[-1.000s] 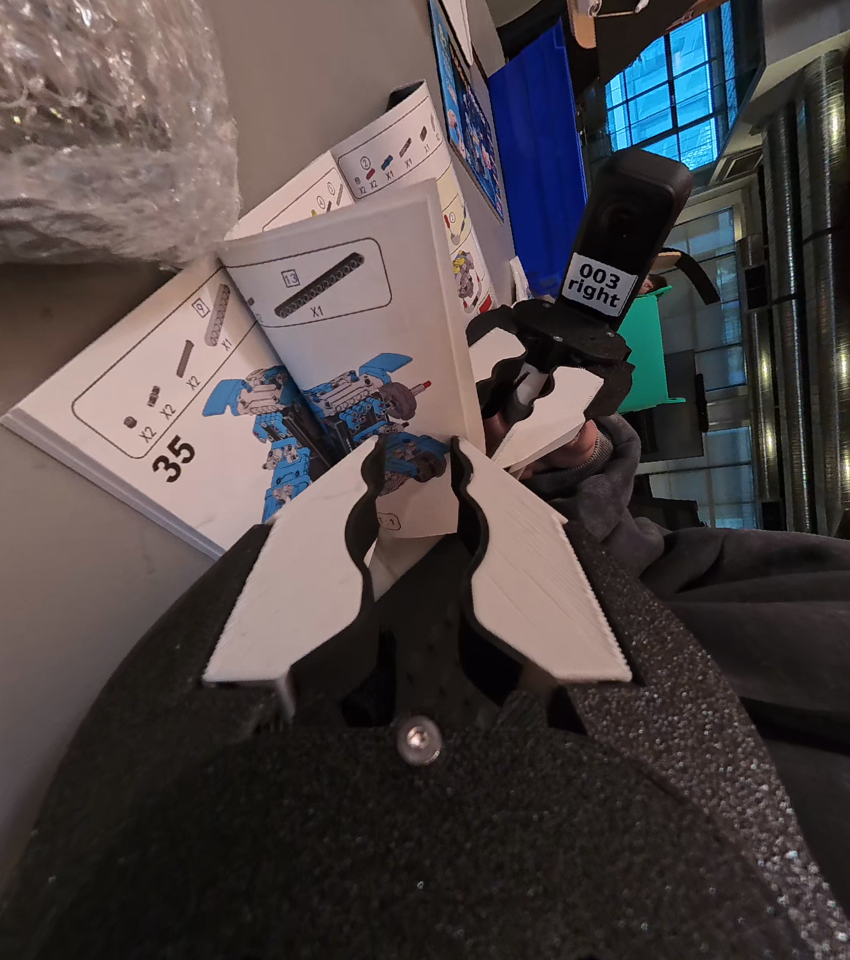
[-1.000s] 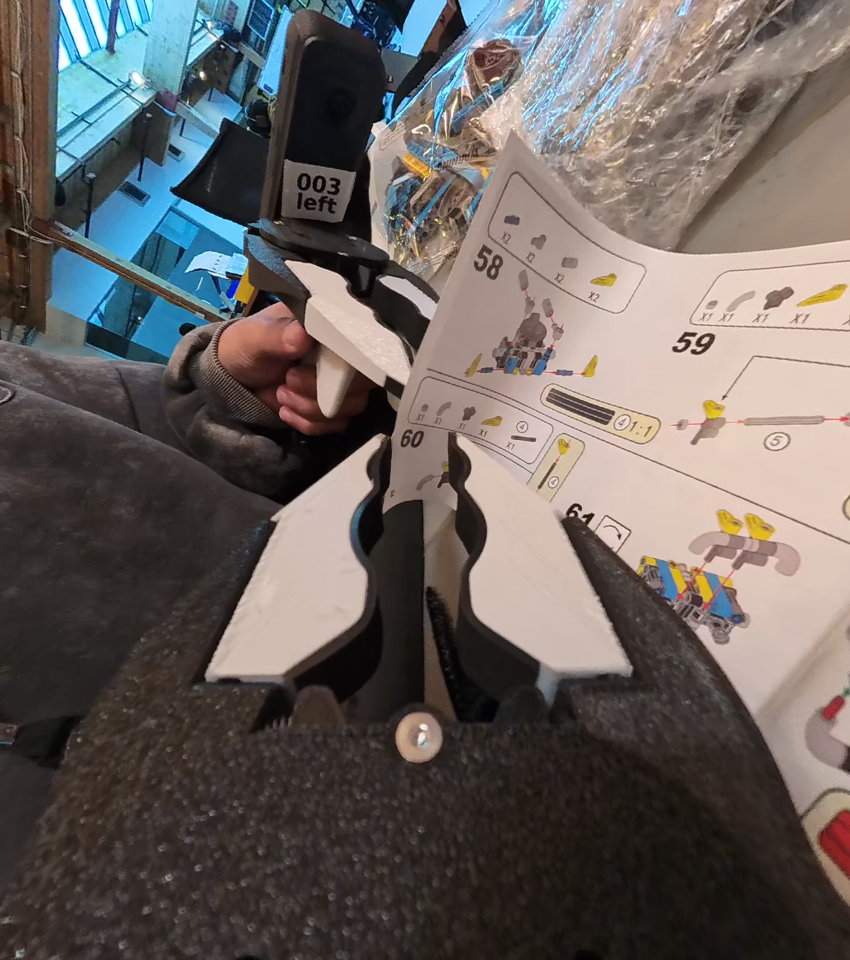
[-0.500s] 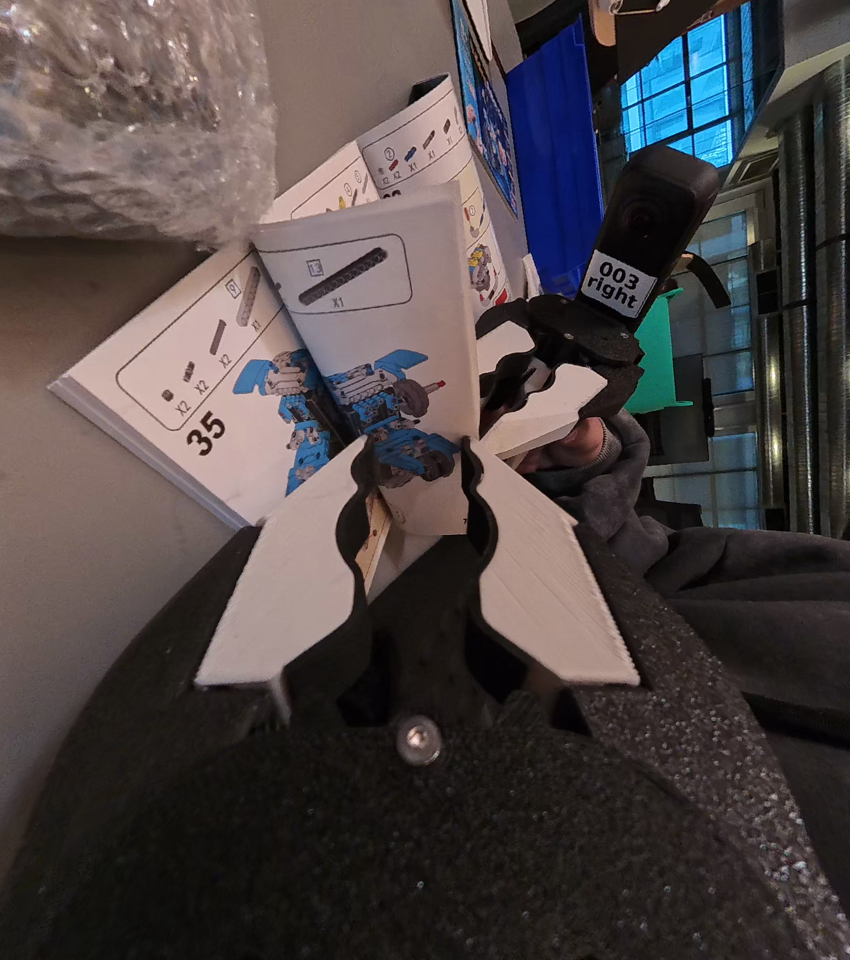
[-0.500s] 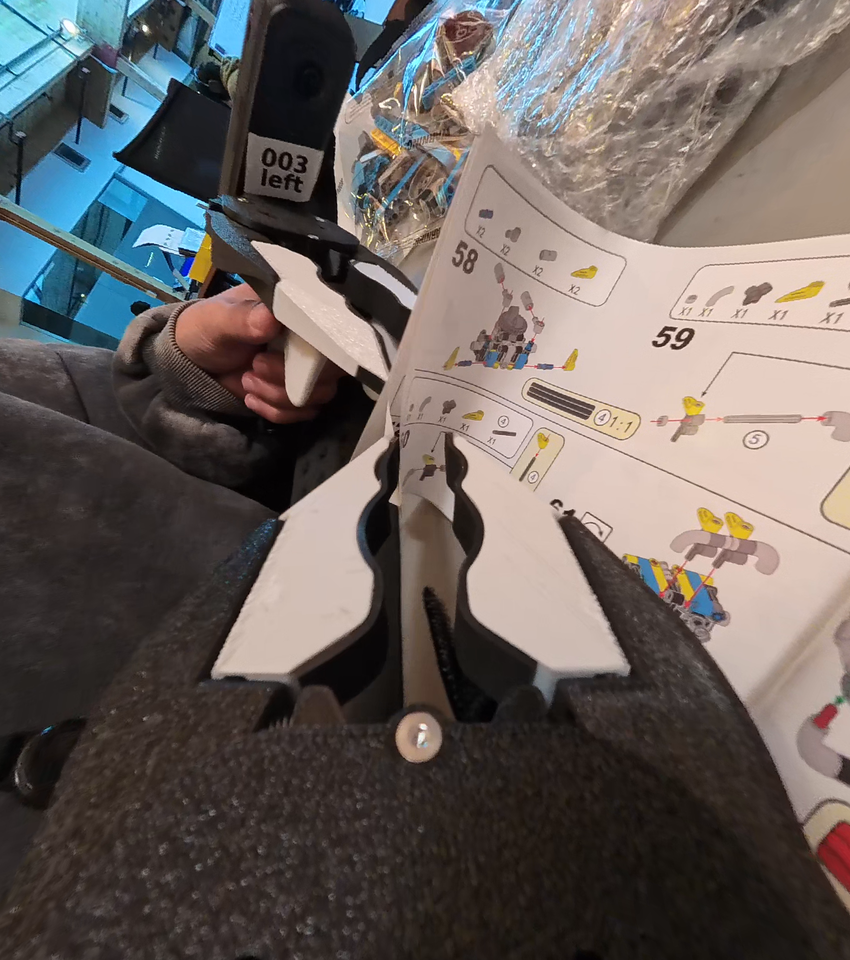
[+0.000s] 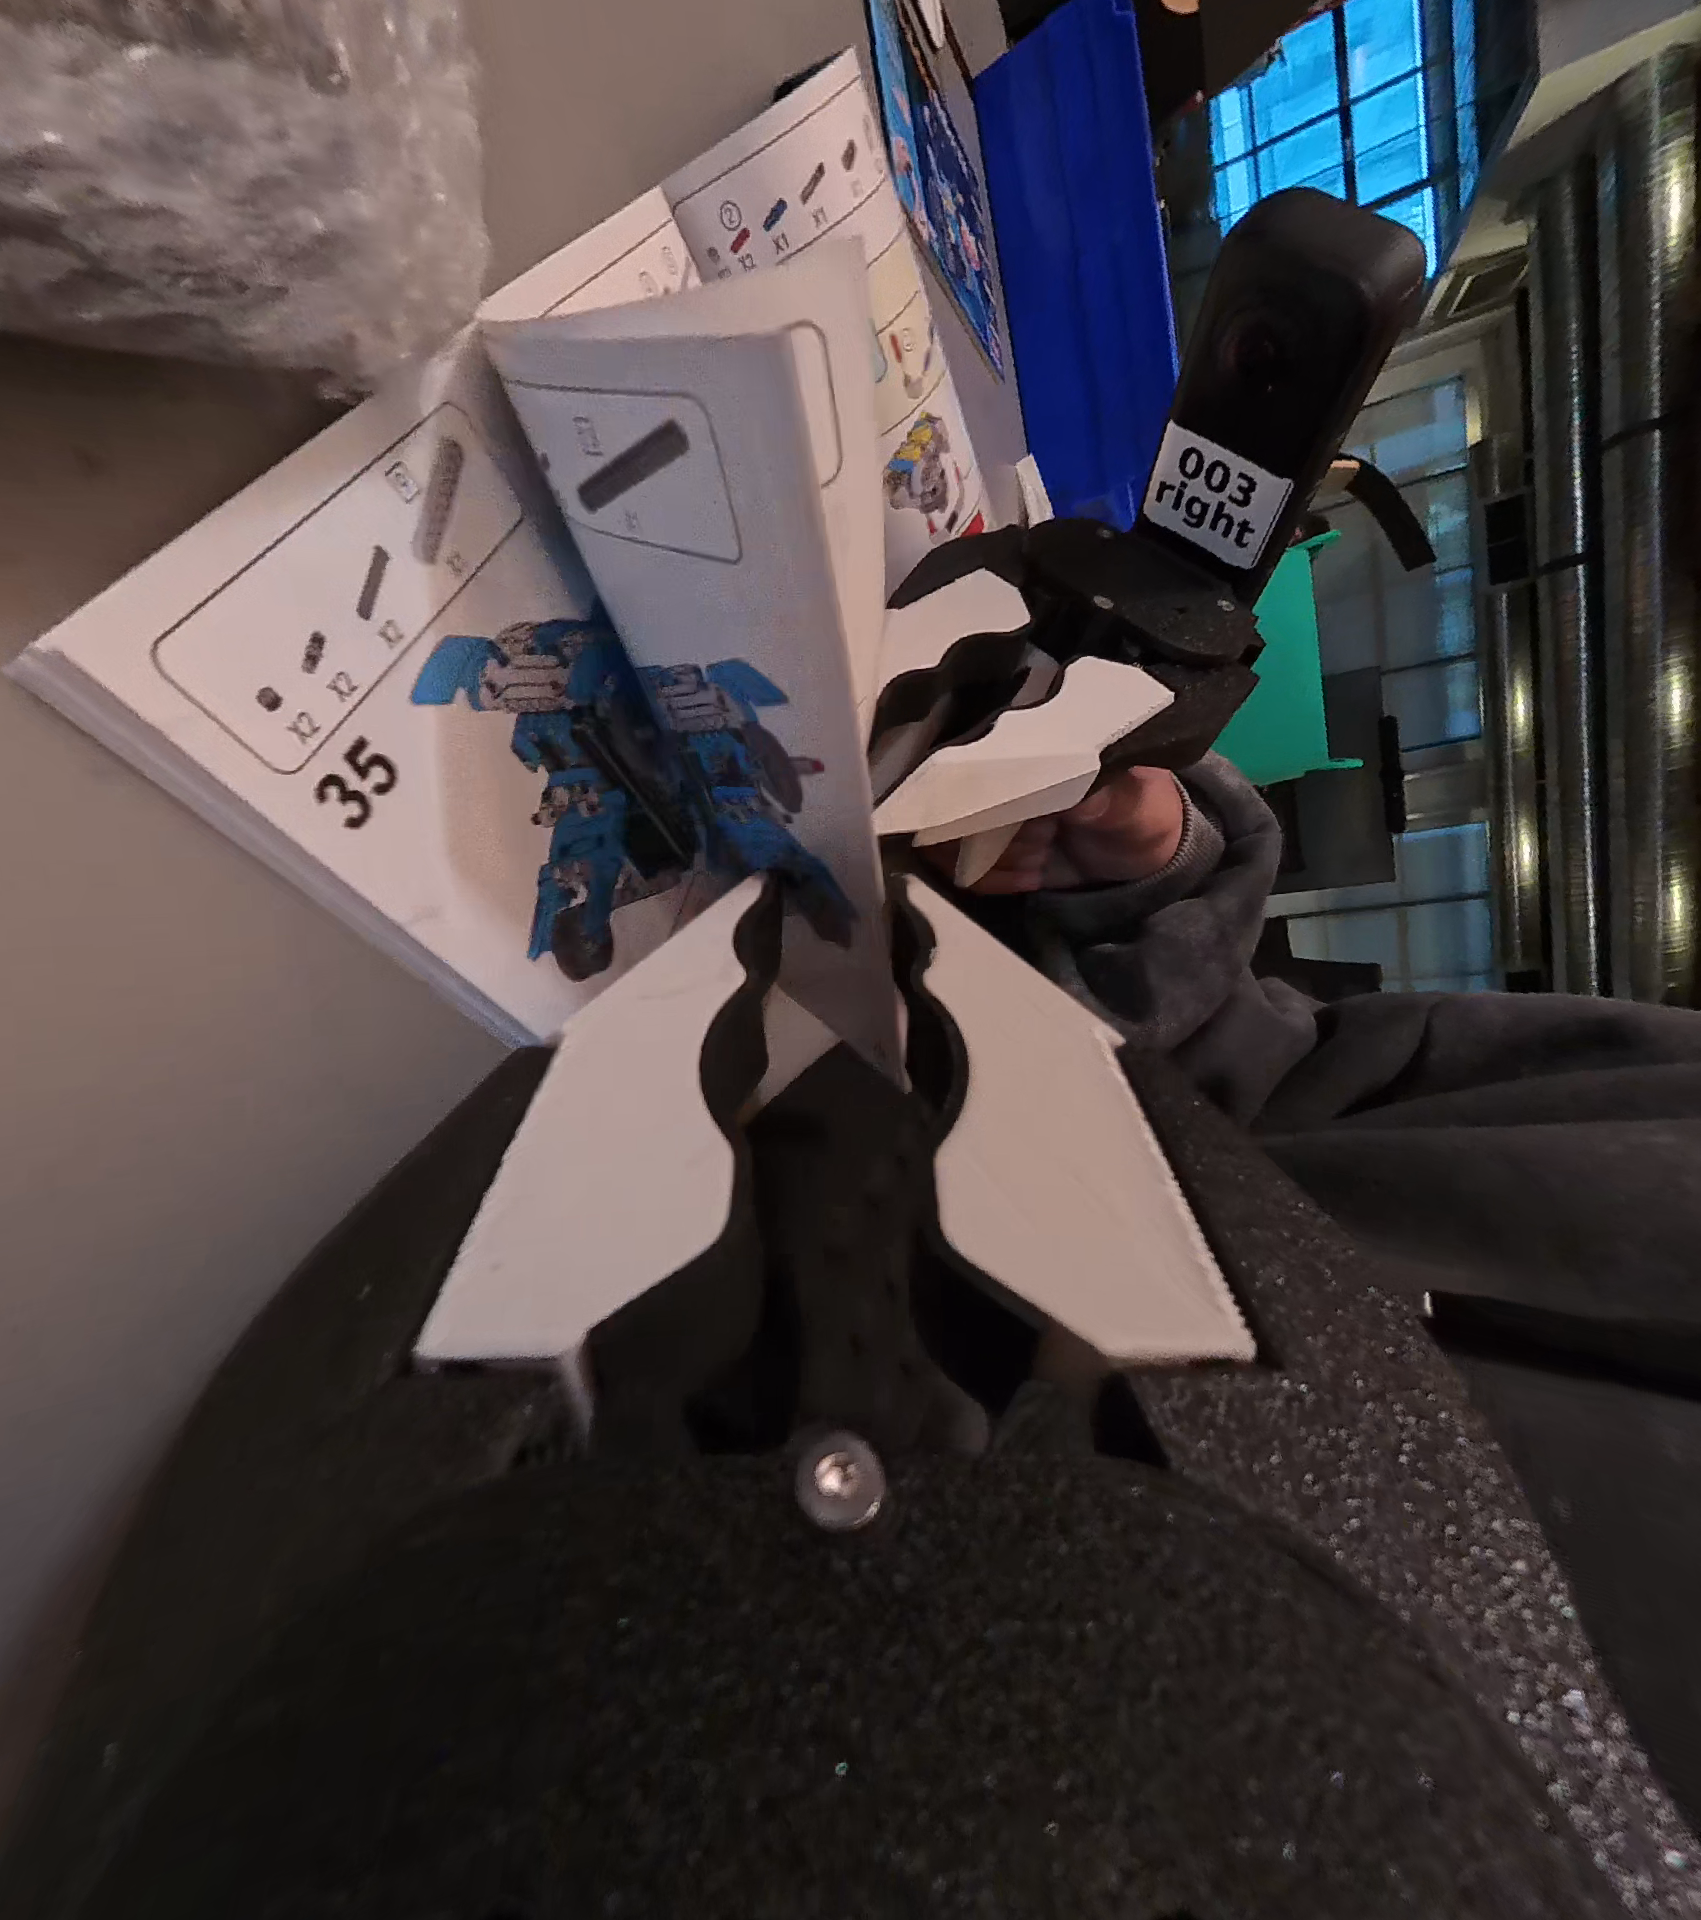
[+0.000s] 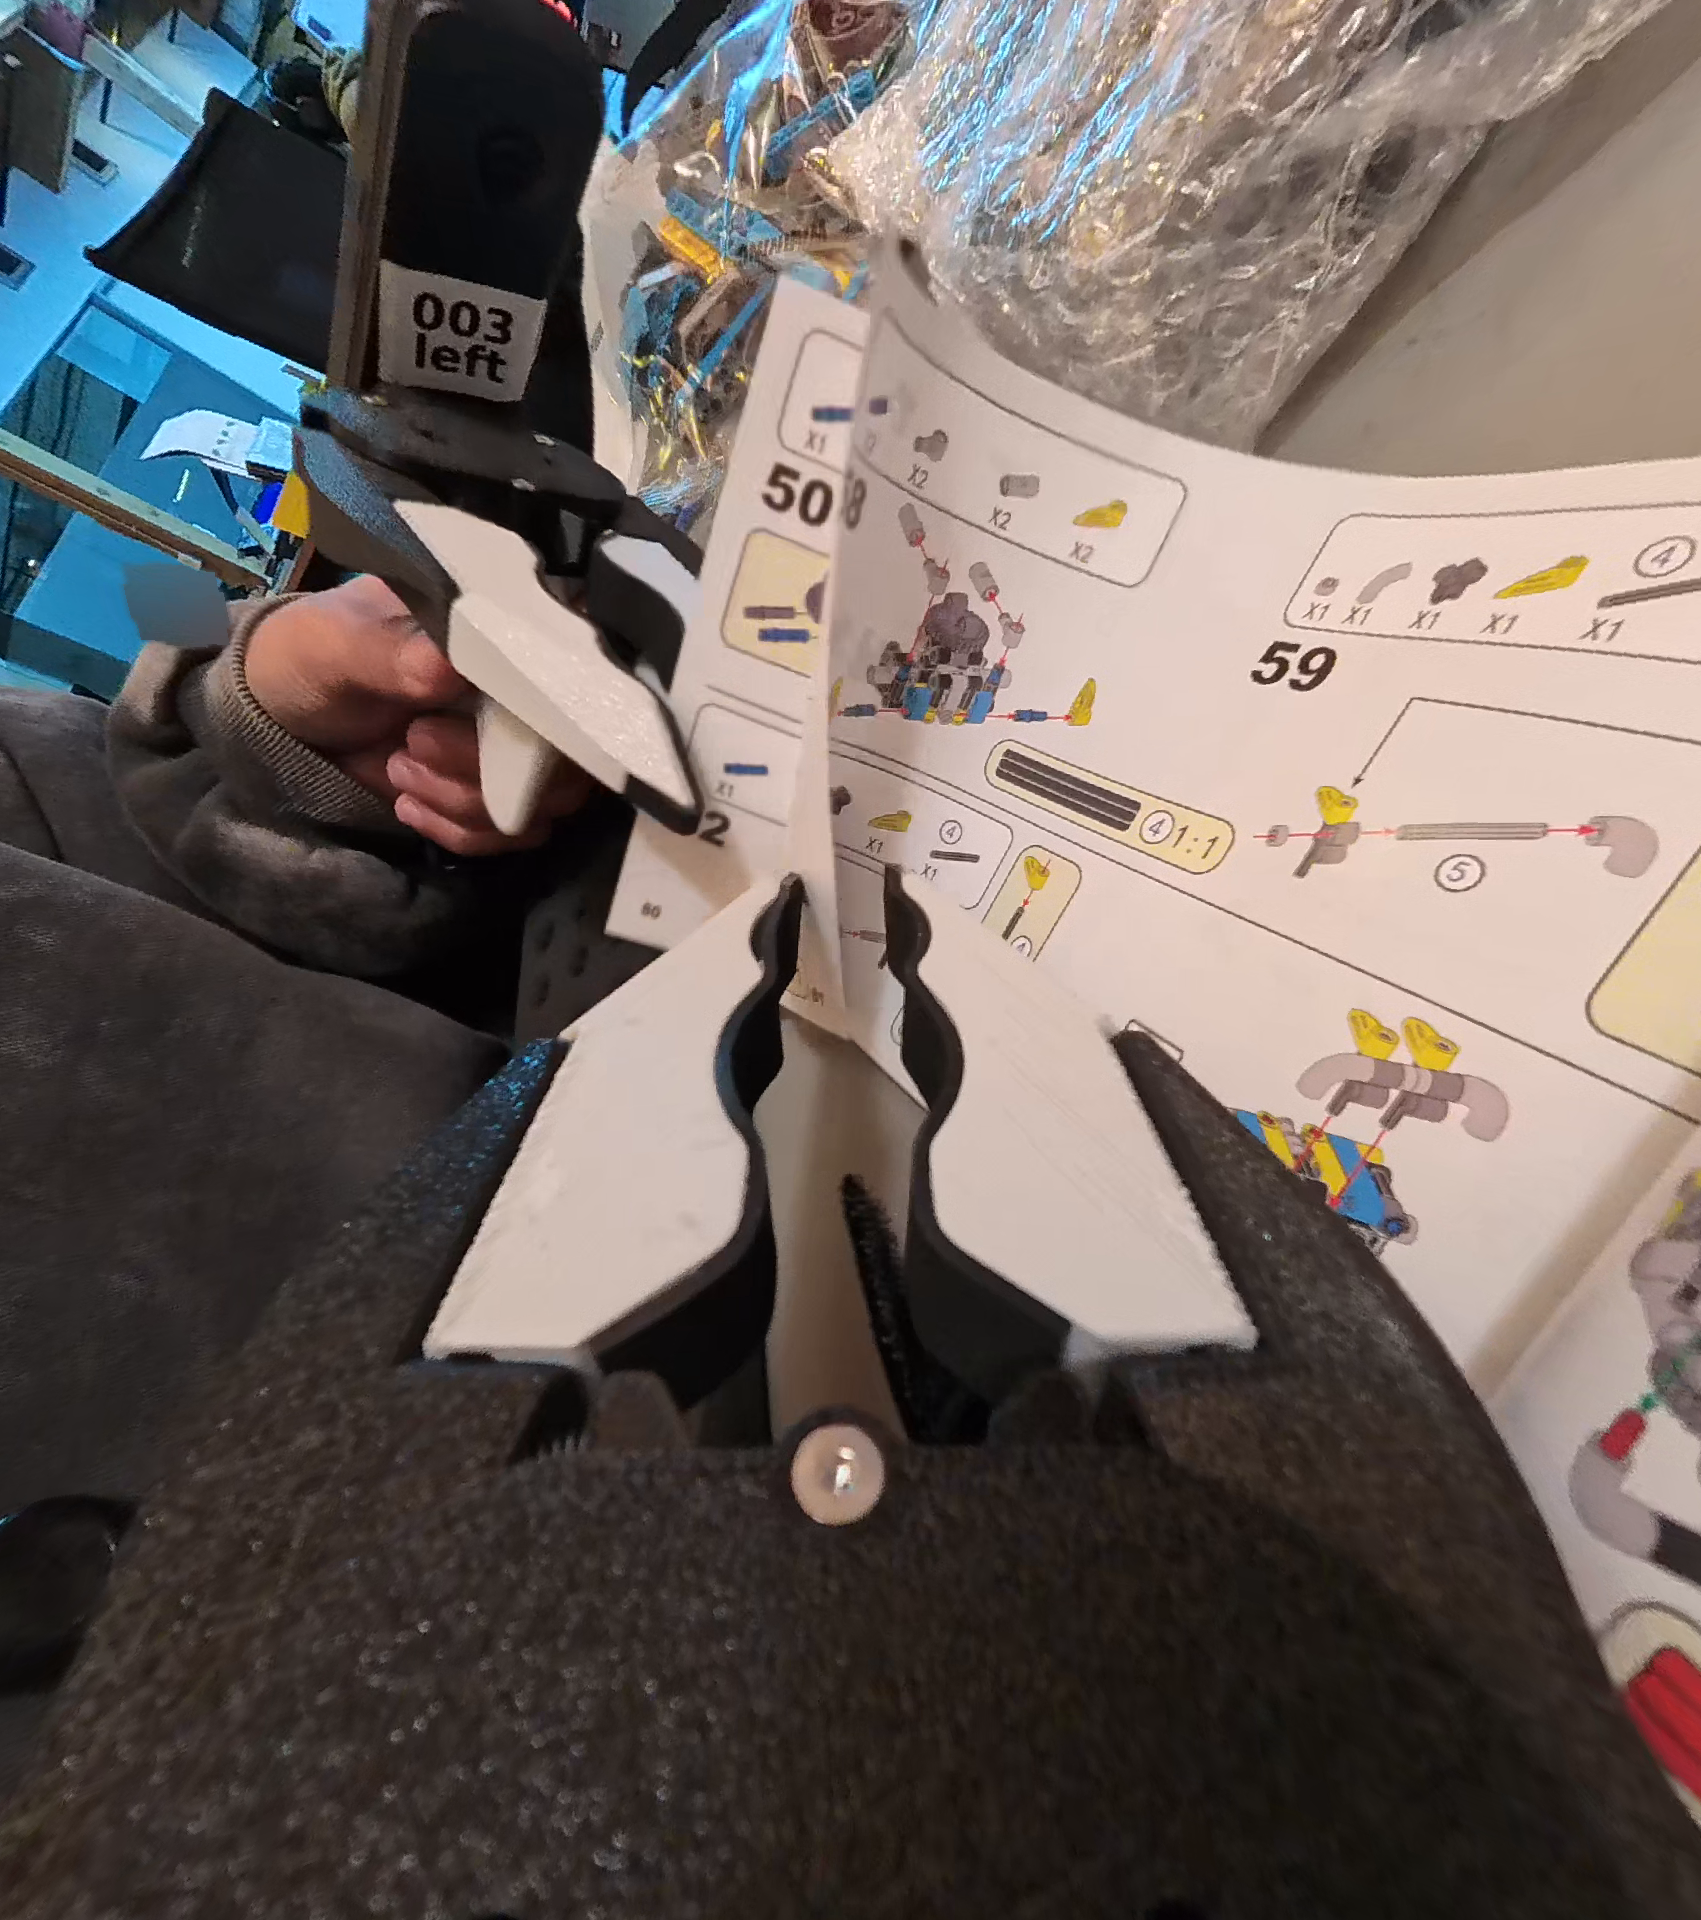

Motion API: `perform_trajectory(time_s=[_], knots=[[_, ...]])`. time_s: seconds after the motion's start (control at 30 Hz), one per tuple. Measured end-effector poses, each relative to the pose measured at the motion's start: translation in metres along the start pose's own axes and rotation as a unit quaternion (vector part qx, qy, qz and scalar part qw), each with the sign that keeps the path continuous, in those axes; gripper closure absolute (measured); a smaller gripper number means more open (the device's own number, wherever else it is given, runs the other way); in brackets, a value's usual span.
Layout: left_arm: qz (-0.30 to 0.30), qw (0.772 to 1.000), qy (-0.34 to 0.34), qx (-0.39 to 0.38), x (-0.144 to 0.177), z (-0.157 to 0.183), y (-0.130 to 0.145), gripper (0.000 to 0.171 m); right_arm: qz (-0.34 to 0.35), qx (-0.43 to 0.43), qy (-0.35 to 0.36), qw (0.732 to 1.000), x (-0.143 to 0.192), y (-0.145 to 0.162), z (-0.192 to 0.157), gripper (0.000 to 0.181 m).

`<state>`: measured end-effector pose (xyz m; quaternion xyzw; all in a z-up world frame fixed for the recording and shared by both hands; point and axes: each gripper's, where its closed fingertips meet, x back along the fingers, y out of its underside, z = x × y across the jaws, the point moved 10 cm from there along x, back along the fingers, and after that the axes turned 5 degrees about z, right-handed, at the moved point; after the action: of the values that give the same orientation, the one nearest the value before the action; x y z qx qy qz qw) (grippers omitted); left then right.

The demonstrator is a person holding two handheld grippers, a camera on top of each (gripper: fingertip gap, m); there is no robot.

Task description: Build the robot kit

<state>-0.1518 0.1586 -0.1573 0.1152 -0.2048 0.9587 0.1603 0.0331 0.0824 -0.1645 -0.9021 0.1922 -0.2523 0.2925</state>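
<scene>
An open building-set instruction booklet [image 5: 306, 675] lies on the grey table [image 5: 46, 1039]; it also shows in the right wrist view [image 6: 1345, 727]. A bundle of its pages [image 5: 721, 540] stands lifted off the spread. My left gripper [image 5: 833, 899] straddles the lower corner of this bundle. The leaf crosses the gap at a slant with a dark slit beside the right pad, so it is not clamped. My right gripper [image 6: 838, 883] straddles a lifted leaf [image 6: 810, 727] that leans on the left pad, with a gap to the right pad. Each gripper shows in the other's view, the right one [image 5: 893, 769] and the left one [image 6: 659, 748], close beside the same pages.
Bubble wrap [image 5: 150, 156] lies on the table beyond the booklet, and a clear bag of small parts [image 6: 721, 208] beside it. A blue bin [image 5: 1074, 260] stands farther off. A person's dark sleeve and body [image 5: 1448, 1091] fill the near side.
The lifted pages have swung more upright and edge-on. My left jaws widened, then narrowed around them. My right jaws narrowed slightly. Another leaf now shows left of the right gripper's leaf.
</scene>
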Motion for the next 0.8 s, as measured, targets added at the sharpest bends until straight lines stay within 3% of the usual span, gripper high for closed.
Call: perform_trajectory(time_s=[0.1,0.2,0.3,0.43,0.57,0.8], knots=[[0.011,1.000,0.015,-0.019,-0.002,0.006,-0.003,0.167,0.032,0.015,-0.022,0.999,0.011,-0.006,-0.007,0.160],[0.024,0.998,0.056,-0.029,-0.009,0.015,-0.010,0.171,0.063,0.040,-0.099,0.992,0.027,-0.011,-0.028,0.136],[0.024,0.995,0.087,-0.042,-0.024,0.026,-0.016,0.171,0.050,0.087,-0.040,0.994,0.030,-0.010,-0.034,0.121],[0.010,0.993,0.098,-0.068,-0.046,0.040,-0.020,0.157,0.056,0.104,0.022,0.993,0.036,-0.013,-0.030,0.138],[0.009,0.989,0.120,-0.086,-0.055,0.046,-0.021,0.155,0.075,0.074,-0.015,0.994,0.047,-0.011,-0.024,0.148],[0.014,0.984,0.148,-0.101,-0.058,0.044,-0.023,0.156,0.087,0.048,-0.047,0.994,0.054,-0.011,-0.020,0.148]])
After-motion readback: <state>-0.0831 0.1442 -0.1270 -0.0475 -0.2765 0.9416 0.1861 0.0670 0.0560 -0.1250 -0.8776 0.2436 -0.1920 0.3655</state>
